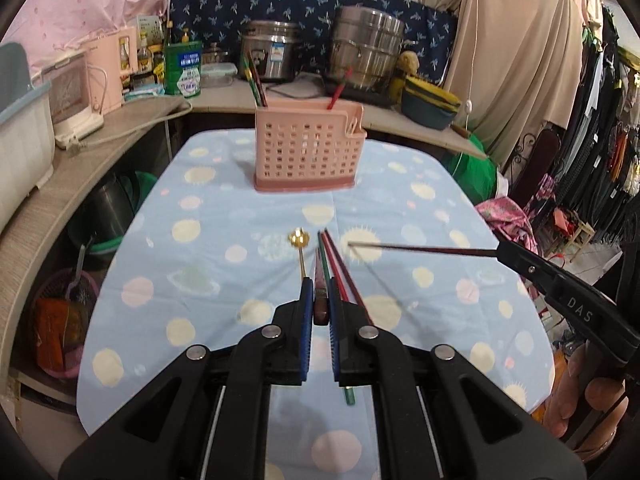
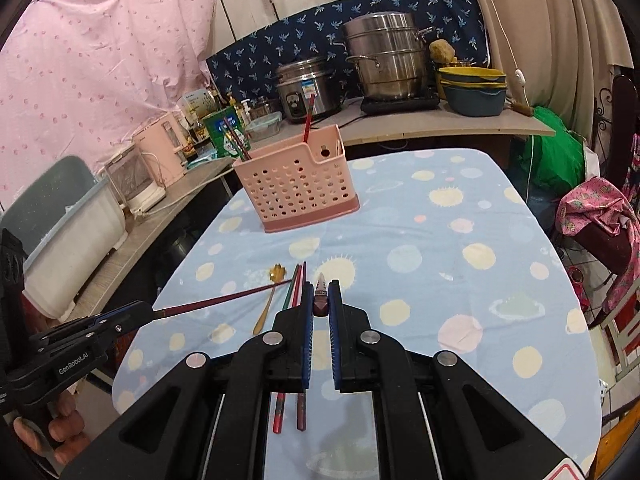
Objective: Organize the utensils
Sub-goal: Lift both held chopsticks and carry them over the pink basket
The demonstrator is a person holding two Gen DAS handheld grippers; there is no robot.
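Observation:
A pink perforated utensil basket [image 1: 306,152] [image 2: 294,186] stands at the far end of the dotted blue tablecloth, with chopsticks standing in it. My left gripper [image 1: 318,300] [image 2: 154,314] is shut on a dark red chopstick [image 1: 320,304] [image 2: 224,300], held above the cloth. My right gripper [image 2: 320,300] [image 1: 498,254] is shut on another dark red chopstick [image 2: 320,298] [image 1: 420,248]. Below them lie a gold spoon [image 1: 301,246] [image 2: 270,298] and several red and green chopsticks [image 1: 338,276] [image 2: 294,292].
A wooden counter [image 1: 100,156] wraps the left and back, carrying a pink toaster [image 1: 76,100], green tin [image 1: 183,68], steel cooker [image 1: 272,54], stacked steel pots [image 1: 370,46] and bowls [image 2: 474,92]. A grey tub [image 2: 68,216] sits left. Clothes hang right [image 1: 600,140].

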